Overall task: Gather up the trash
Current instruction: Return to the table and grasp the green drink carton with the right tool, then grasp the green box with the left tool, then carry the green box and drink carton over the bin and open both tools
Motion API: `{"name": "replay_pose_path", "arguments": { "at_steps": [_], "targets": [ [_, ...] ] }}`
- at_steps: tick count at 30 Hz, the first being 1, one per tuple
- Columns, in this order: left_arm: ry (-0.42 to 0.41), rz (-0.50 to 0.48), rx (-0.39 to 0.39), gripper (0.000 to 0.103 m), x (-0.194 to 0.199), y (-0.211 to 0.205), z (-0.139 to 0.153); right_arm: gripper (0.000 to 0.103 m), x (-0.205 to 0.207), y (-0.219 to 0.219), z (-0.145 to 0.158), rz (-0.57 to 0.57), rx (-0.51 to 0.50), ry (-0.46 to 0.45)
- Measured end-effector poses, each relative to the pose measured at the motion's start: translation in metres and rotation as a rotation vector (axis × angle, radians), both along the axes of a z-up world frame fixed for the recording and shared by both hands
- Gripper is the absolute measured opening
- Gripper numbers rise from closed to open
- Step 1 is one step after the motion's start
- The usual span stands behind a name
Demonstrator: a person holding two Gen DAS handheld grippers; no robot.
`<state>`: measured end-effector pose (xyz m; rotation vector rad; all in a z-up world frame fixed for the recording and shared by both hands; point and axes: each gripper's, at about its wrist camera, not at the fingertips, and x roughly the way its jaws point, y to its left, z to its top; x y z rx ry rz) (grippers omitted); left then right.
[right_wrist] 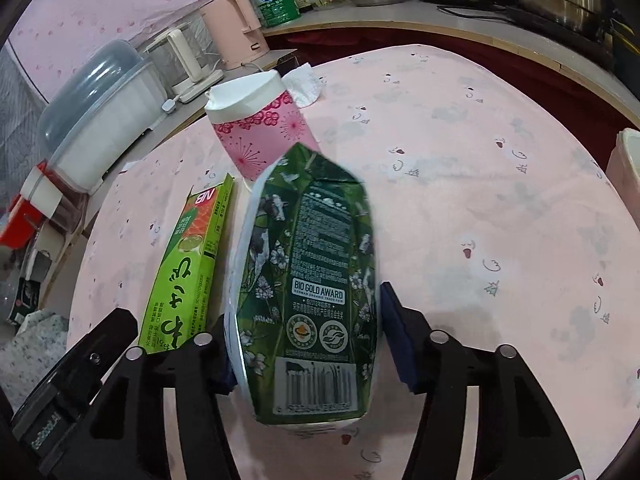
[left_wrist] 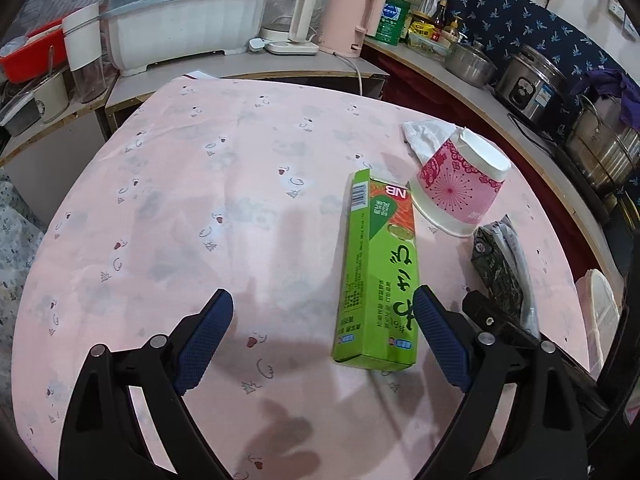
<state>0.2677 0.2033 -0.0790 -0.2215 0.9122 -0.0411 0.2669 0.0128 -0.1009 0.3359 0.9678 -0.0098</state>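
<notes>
A flattened dark green milk carton [right_wrist: 312,280] sits between the fingers of my right gripper [right_wrist: 304,320], whose blue pads press on both its sides just above the pink tablecloth [left_wrist: 180,200]. The left wrist view shows the same carton [left_wrist: 500,268] at the right. A long green box [left_wrist: 380,272] lies flat, close inside the right finger of my left gripper [left_wrist: 323,298], which stands open and holds nothing. In the right wrist view, that green box [right_wrist: 188,264] lies left of the carton. Behind both lie a tipped pink paper cup [left_wrist: 460,184] and a crumpled white tissue [left_wrist: 424,136].
A pale pink bin [right_wrist: 626,168] stands at the table's right edge. Behind the table, a counter holds a covered dish rack [left_wrist: 180,20], kettles [left_wrist: 352,20], jars, steel pots [left_wrist: 600,152] and a rice cooker [left_wrist: 532,84].
</notes>
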Motion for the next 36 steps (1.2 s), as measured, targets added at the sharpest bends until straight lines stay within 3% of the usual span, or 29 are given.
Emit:
{"name": "replay_pose_path", "arguments": {
  "at_steps": [3, 7, 12, 17, 24, 36],
  "targets": [
    [0.008, -0.019, 0.009, 0.088, 0.004, -0.013, -0.005, 0.030, -0.006, -0.019, -0.001, -0.020, 0.035, -0.006],
    [0.028, -0.035, 0.030, 0.088, 0.014, -0.027, -0.015, 0.017, -0.013, -0.034, 0.002, -0.036, 0.058, -0.022],
    [0.046, -0.042, 0.043, 0.083, 0.025, -0.036, -0.024, 0.016, -0.019, -0.046, 0.005, -0.048, 0.071, -0.035],
    [0.044, -0.061, 0.066, 0.053, 0.024, -0.042, -0.024, 0.016, -0.027, -0.050, 0.010, -0.045, 0.068, -0.054],
    [0.038, -0.082, 0.056, 0.052, 0.008, -0.053, -0.015, 0.016, -0.040, -0.051, 0.016, -0.031, 0.071, -0.077],
    [-0.038, -0.128, 0.018, 0.052, -0.031, -0.091, 0.029, 0.016, -0.073, -0.081, 0.043, -0.066, 0.084, -0.153]
  ]
}}
